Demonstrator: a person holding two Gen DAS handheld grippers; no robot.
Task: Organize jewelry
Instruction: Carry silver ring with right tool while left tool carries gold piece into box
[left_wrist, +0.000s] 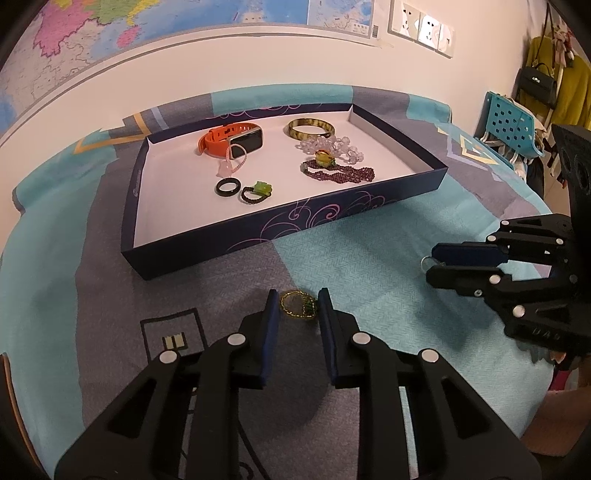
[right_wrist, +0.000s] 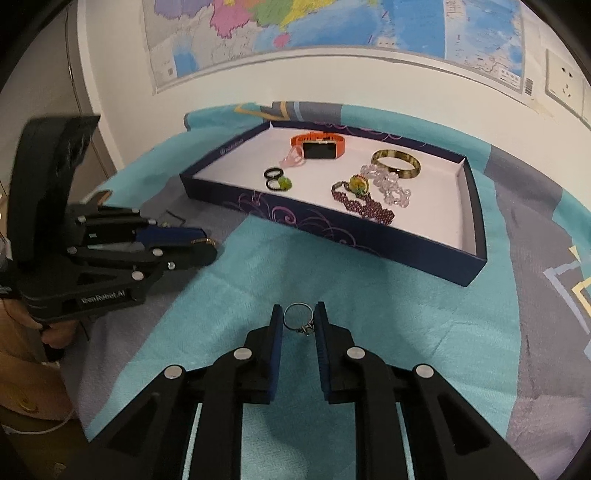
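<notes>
Already most pieces lie in the tray (left_wrist: 388, 192) toward the bench's far edge, while near its front edge my left claw (left_wrist: 295, 306) pinches a gold beaded ring (left_wrist: 297, 304) and my right claw (right_wrist: 298, 319) a silver ring (right_wrist: 297, 316), both still to go in.

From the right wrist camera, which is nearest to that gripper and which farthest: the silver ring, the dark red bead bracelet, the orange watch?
1. Silver ring: between the right gripper fingertips, on the cloth.
2. Dark red bead bracelet: inside the tray, near its front wall.
3. Orange watch: by the tray's back wall.
</notes>
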